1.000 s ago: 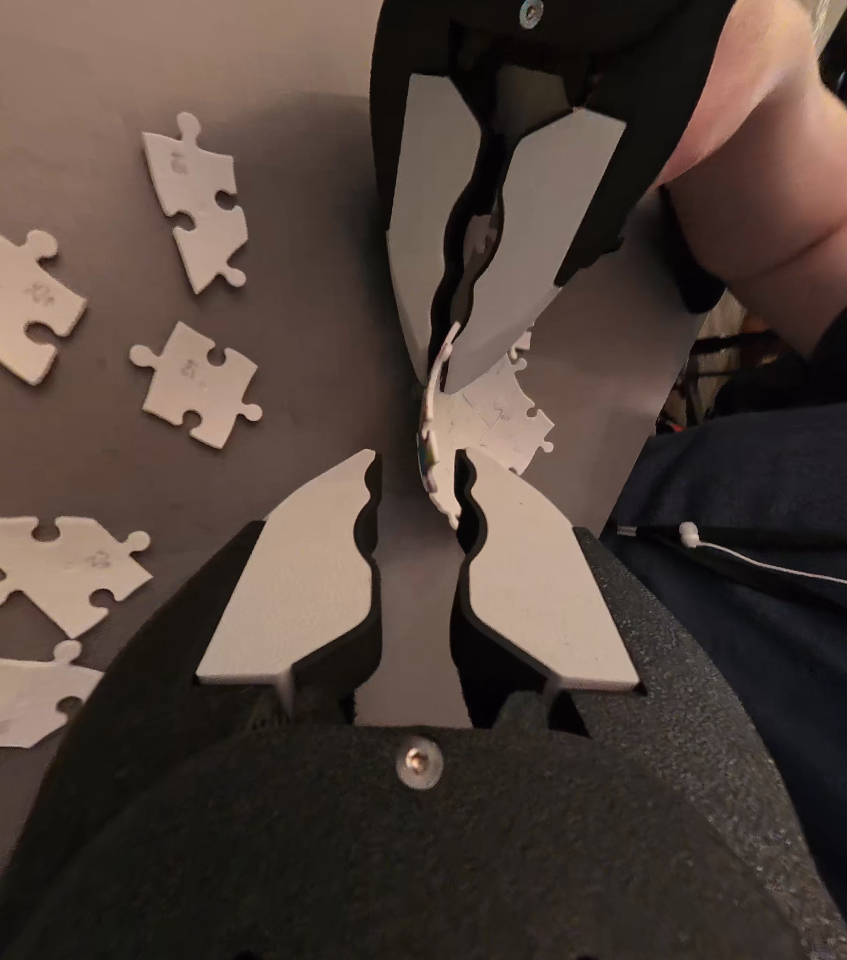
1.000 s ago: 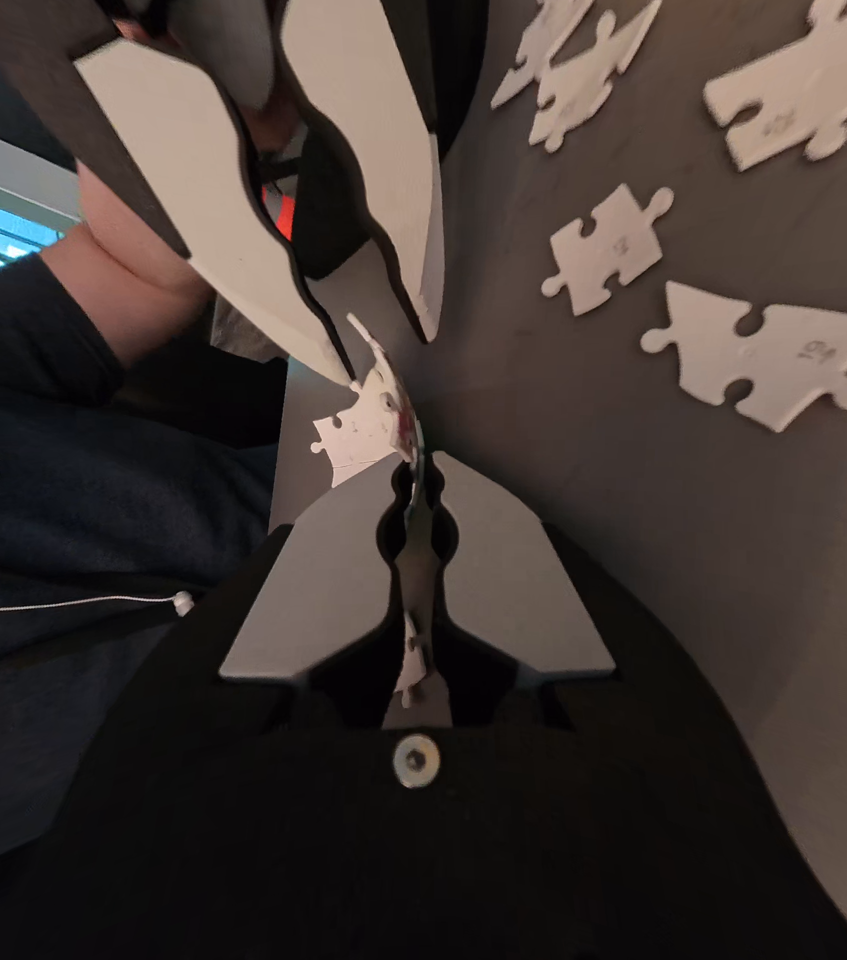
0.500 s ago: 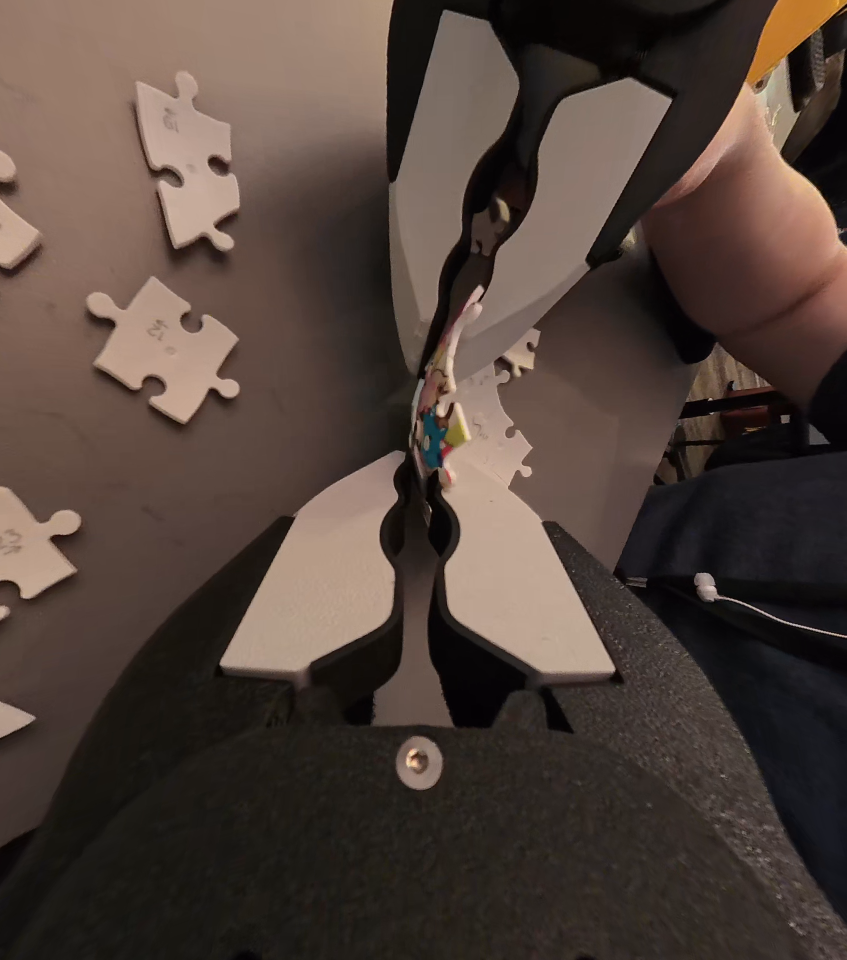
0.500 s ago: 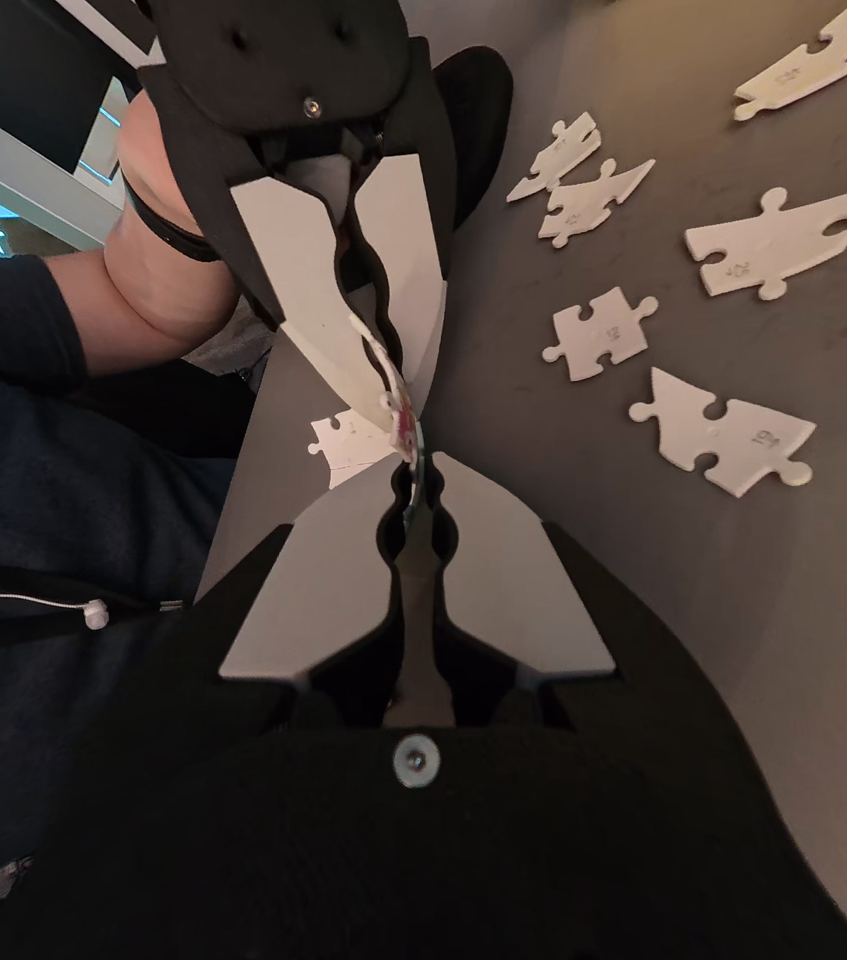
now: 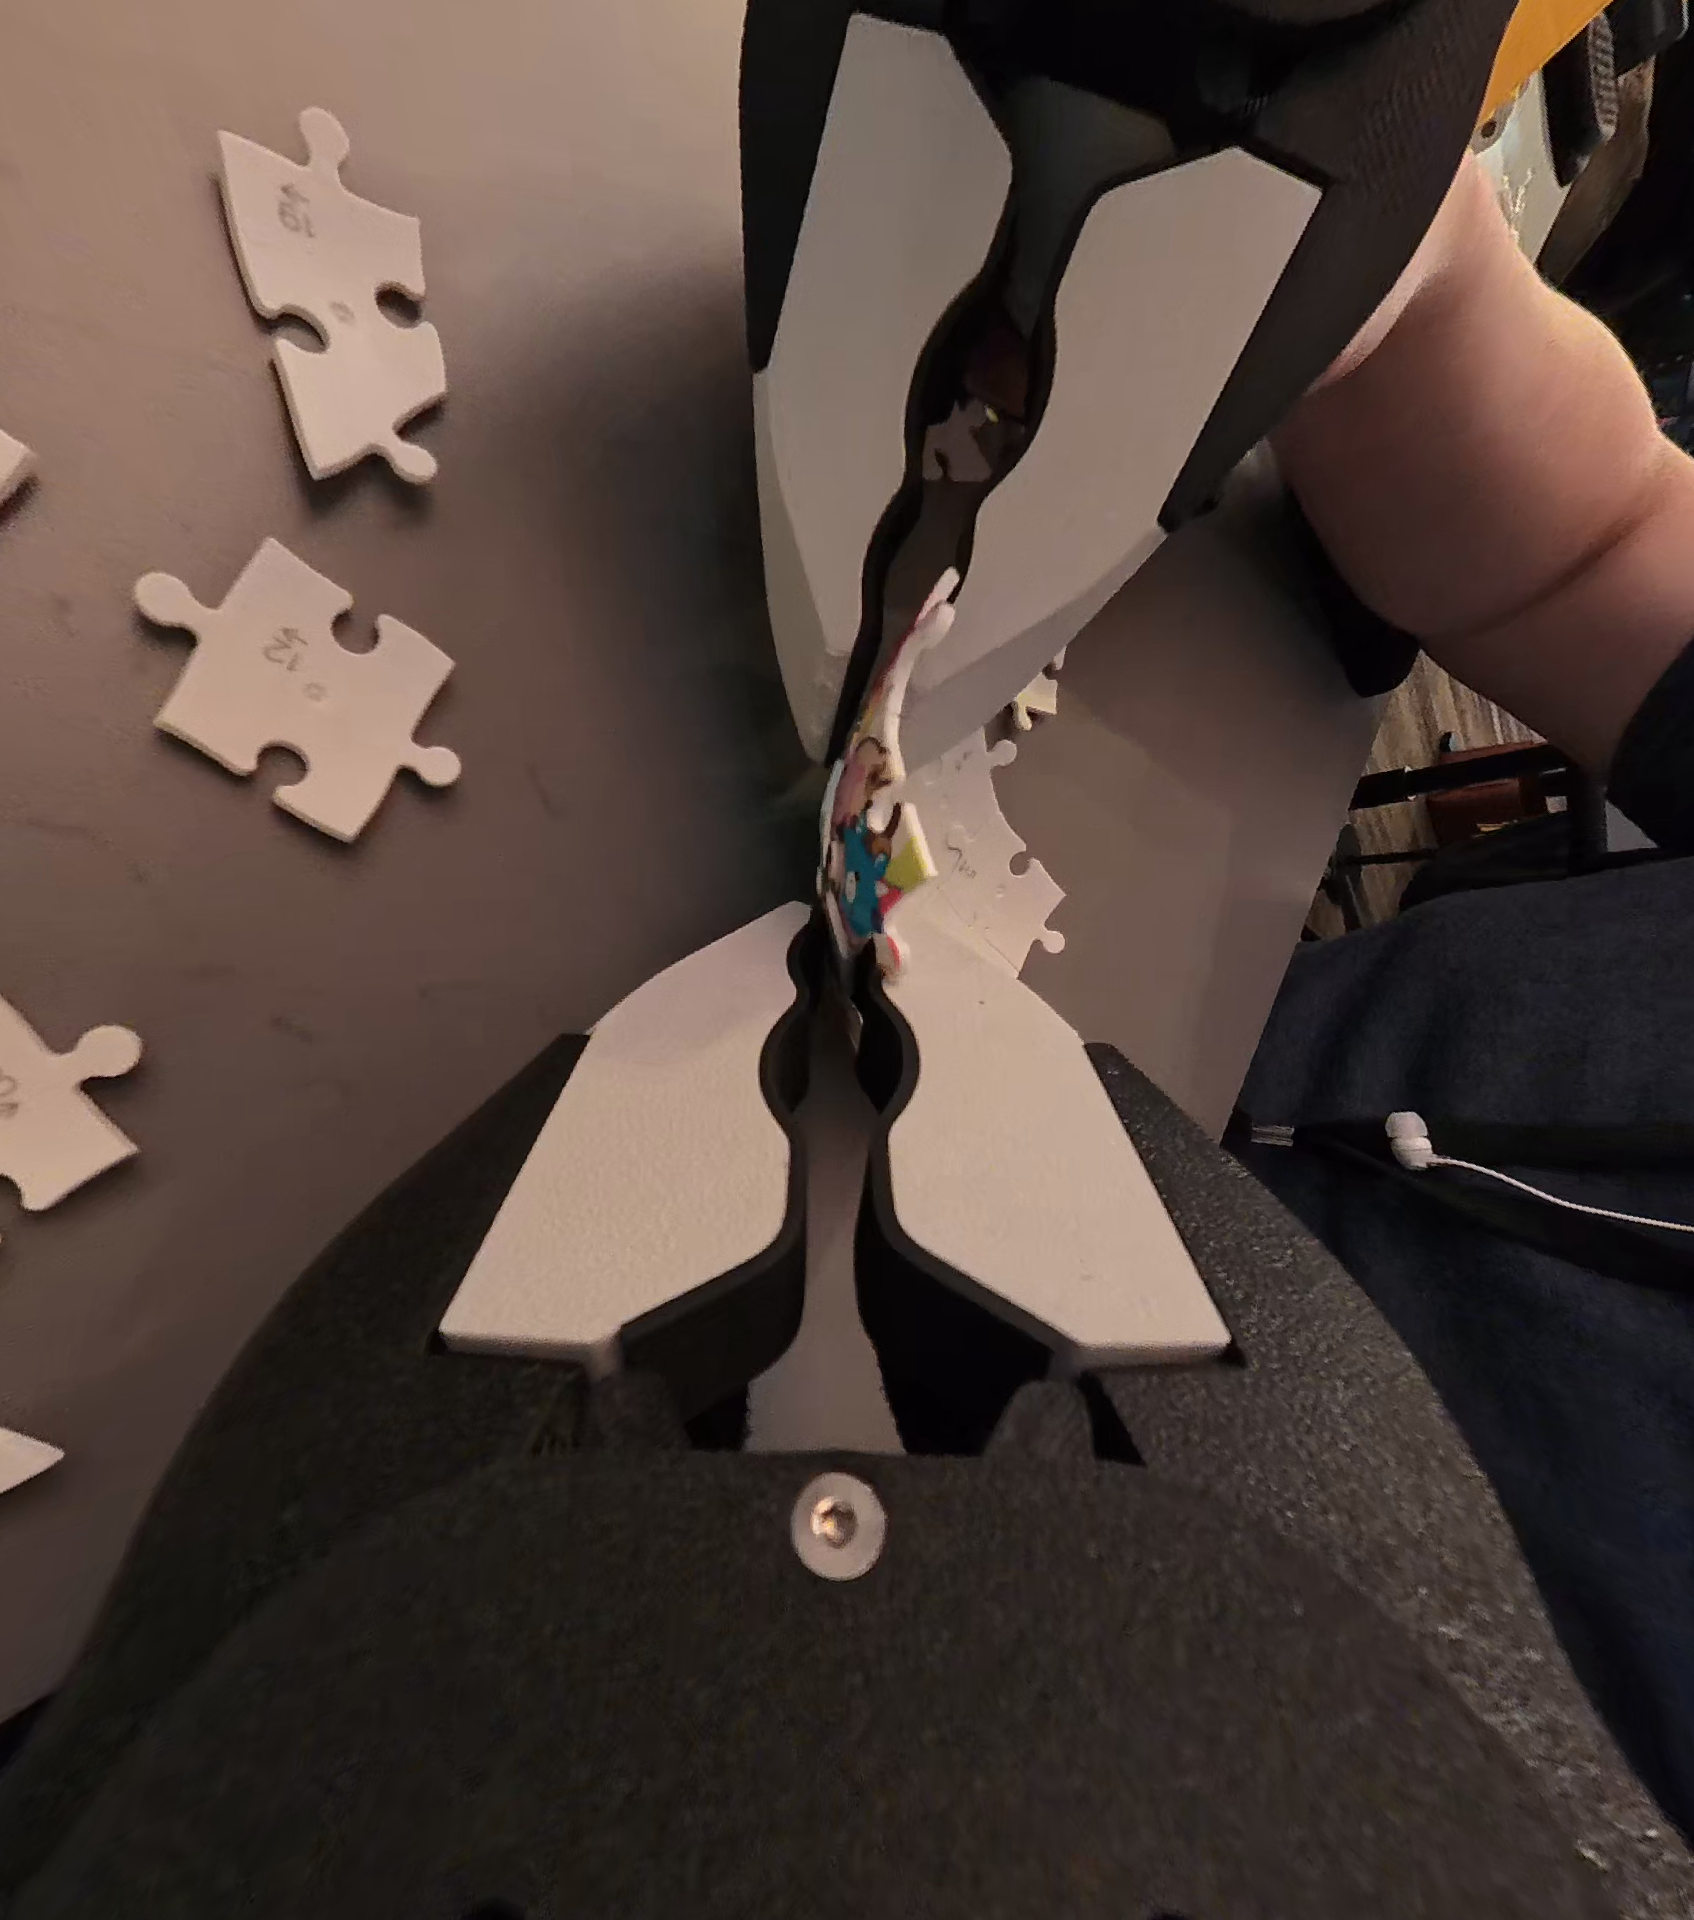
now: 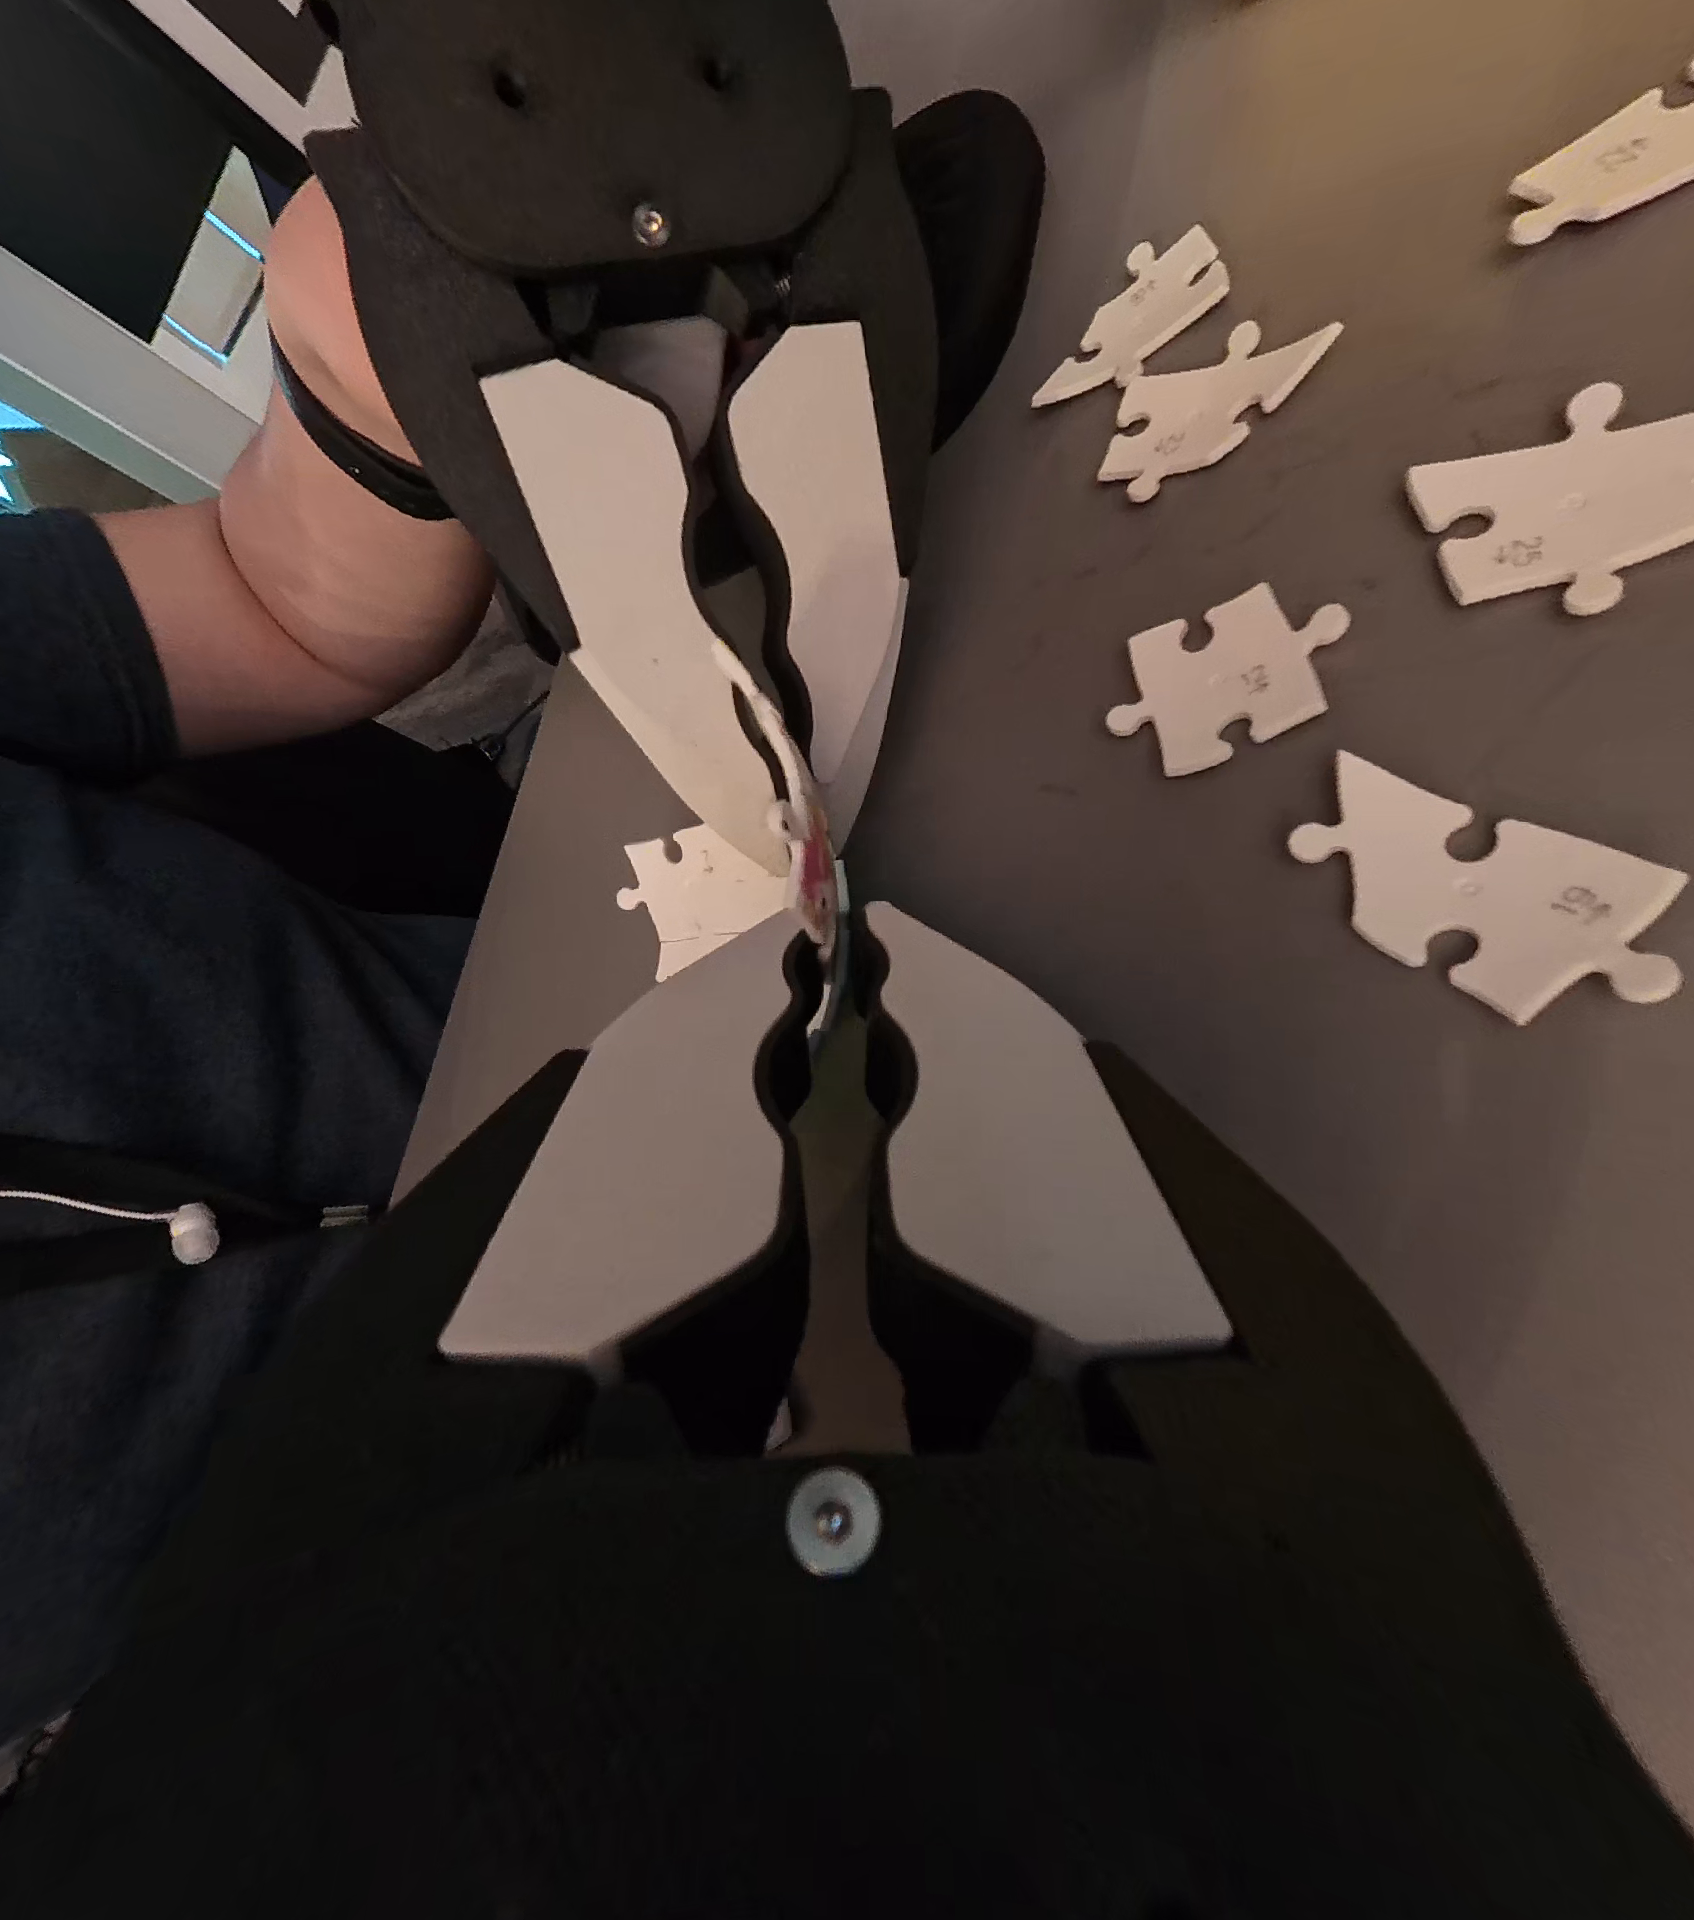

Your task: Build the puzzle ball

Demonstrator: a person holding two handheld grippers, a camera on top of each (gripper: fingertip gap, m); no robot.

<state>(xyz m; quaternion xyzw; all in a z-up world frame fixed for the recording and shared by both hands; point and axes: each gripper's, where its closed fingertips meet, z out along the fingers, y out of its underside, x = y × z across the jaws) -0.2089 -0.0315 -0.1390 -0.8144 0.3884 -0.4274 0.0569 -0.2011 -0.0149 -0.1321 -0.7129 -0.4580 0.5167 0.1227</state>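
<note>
Two black handheld grippers with pale grey finger pads meet tip to tip above a dark grey table (image 5: 552, 436), near its edge, close to a person in a dark top. In the left wrist view, the left gripper (image 5: 838, 940) reaches up from the bottom of the frame with its fingers drawn nearly together, pinching the lower edge of a colourful puzzle piece (image 5: 864, 862) seen almost edge-on. This piece shows blue, yellow and pink print on one face. Opposite it, the right gripper (image 5: 874, 686) points down from the top of the frame, its fingers likewise closed to a narrow slit, clamping a second piece (image 5: 910, 649) that is white along its visible edge. The two pieces touch between the two sets of fingertips; whether their tabs are locked together cannot be told. In the right wrist view the arrangement is mirrored: the right gripper (image 6: 838, 935) comes from below, closed on a thin piece edge, and the left gripper (image 6: 801, 800) comes from above, closed on a curved white piece with pink print at its tip. Just under the grippers, a small joined patch of white pieces (image 5: 988, 862) lies on the table by its edge. Loose white pieces (image 5: 303, 686) lie face down farther out on the table, well apart from the grippers.
</note>
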